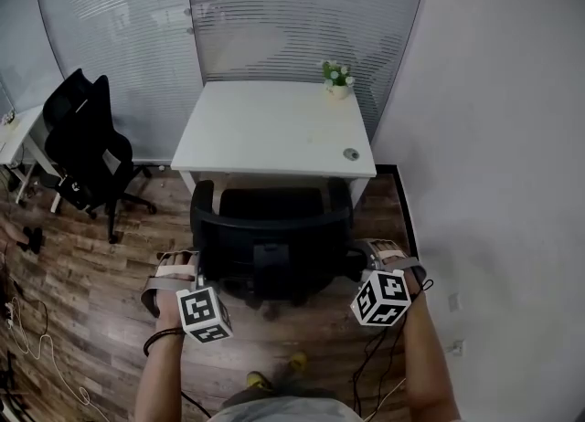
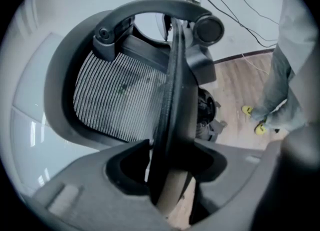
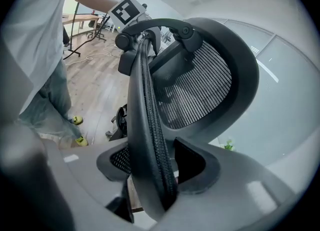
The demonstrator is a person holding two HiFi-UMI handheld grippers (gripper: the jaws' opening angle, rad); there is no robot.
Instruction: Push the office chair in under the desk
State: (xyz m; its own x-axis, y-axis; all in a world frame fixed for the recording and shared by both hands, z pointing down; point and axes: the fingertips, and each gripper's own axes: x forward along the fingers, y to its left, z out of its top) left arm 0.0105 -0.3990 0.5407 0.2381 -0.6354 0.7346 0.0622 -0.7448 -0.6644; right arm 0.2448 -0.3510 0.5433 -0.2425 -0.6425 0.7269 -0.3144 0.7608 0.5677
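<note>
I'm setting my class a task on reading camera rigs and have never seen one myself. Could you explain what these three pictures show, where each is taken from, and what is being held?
There is no robot here. A person holds a two-jaw gripper in each hand. The head view comes from a camera on the person's head, looking down on the left gripper and the right gripper. Each gripper carries a cube with square markers.

The other two pictures come from cameras riding on those grippers, looking along their jaws. Both show the black office chair. The edge of its backrest sits between the jaws, which appear closed on it, one gripper at each side.

The chair faces a white desk, which carries a small potted plant and a round disc. A second black chair stands to the left.
</note>
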